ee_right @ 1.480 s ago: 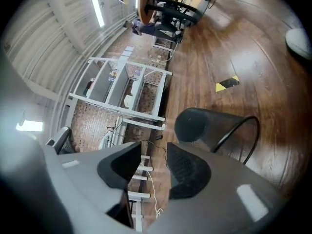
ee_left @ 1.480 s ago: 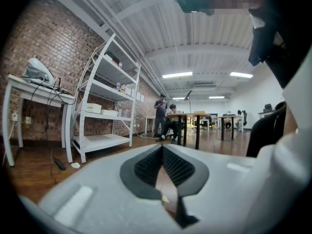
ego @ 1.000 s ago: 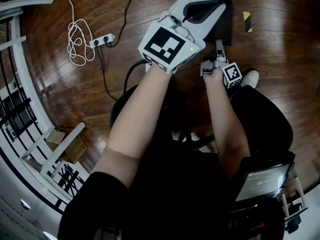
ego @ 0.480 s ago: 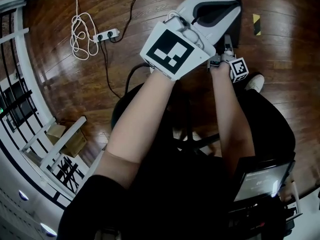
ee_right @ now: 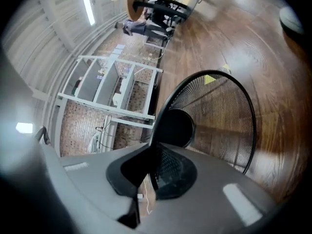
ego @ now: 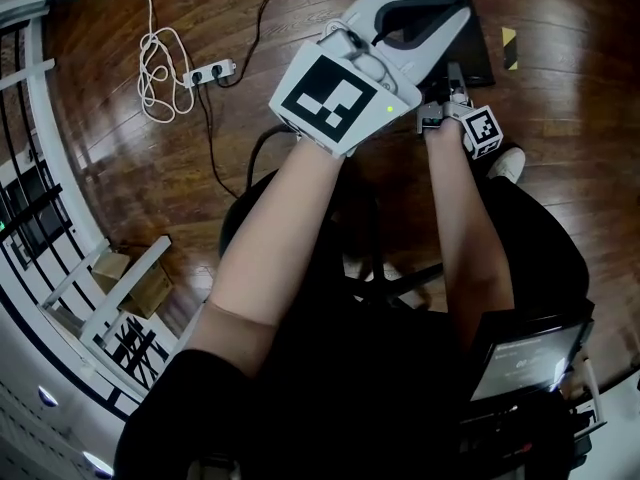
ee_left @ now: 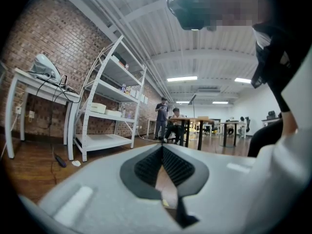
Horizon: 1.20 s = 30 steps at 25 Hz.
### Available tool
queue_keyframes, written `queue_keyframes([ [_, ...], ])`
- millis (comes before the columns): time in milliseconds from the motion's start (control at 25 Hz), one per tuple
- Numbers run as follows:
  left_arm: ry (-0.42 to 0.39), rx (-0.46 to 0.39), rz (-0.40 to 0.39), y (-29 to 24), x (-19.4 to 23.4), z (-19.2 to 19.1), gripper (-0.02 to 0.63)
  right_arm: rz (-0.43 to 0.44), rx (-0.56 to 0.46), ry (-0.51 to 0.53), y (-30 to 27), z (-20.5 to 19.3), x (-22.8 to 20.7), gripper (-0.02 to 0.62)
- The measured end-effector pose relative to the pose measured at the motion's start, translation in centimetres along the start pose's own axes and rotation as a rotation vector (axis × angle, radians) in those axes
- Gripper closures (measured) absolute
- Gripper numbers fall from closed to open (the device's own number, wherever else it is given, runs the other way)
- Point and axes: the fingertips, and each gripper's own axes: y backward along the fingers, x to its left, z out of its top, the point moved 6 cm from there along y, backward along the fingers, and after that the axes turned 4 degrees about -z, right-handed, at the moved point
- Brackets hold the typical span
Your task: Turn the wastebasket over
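Note:
The wastebasket (ego: pixel 478 56) is a black wire-mesh bin on the wooden floor, at the top right of the head view, largely hidden behind my grippers. In the right gripper view its mesh wall (ee_right: pixel 219 116) and dark bottom fill the centre, with the rim running down between the jaws. My right gripper (ego: pixel 455 76) (ee_right: pixel 152 152) is shut on that rim. My left gripper (ego: pixel 450 8) (ee_left: pixel 162 152) is held higher, level and apart from the bin, its jaws shut with nothing between them.
A power strip with a coiled white cable (ego: pixel 205 71) lies on the floor at the upper left. A white rack (ego: pixel 40 148) and a cardboard box (ego: pixel 135 288) stand on the left. A yellow-black tape mark (ego: pixel 511 46) sits beside the bin. White shelving (ee_left: pixel 105 111) stands along the brick wall.
My right gripper has moved forward to the bin, towards the top of the head view. The left gripper has stayed almost in place.

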Motion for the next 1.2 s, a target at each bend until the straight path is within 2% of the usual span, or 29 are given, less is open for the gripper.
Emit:
queue_keyframes([
  [320,-0.011,-0.010,0.007,0.4,0.0,0.9,0.604,-0.015,0.058,0.103,0.5,2.9,2.4,0.583],
  [440,0.006,-0.033,0.023,0.9,0.2,1.5,0.604,-0.009,0.110,0.199,0.6,3.9,4.0,0.583],
  [840,-0.020,-0.060,0.027,0.8,1.3,0.1,0.604,0.065,0.440,0.719,-1.1,5.1,9.7,0.589],
  [1080,-0.021,-0.063,0.051,0.6,2.4,-0.5,0.604,0.060,0.720,1.122,-2.1,3.4,10.2,0.589],
  [1200,-0.028,-0.068,0.049,1.0,1.7,0.6,0.604,0.068,0.857,1.317,-1.2,3.0,11.2,0.588],
])
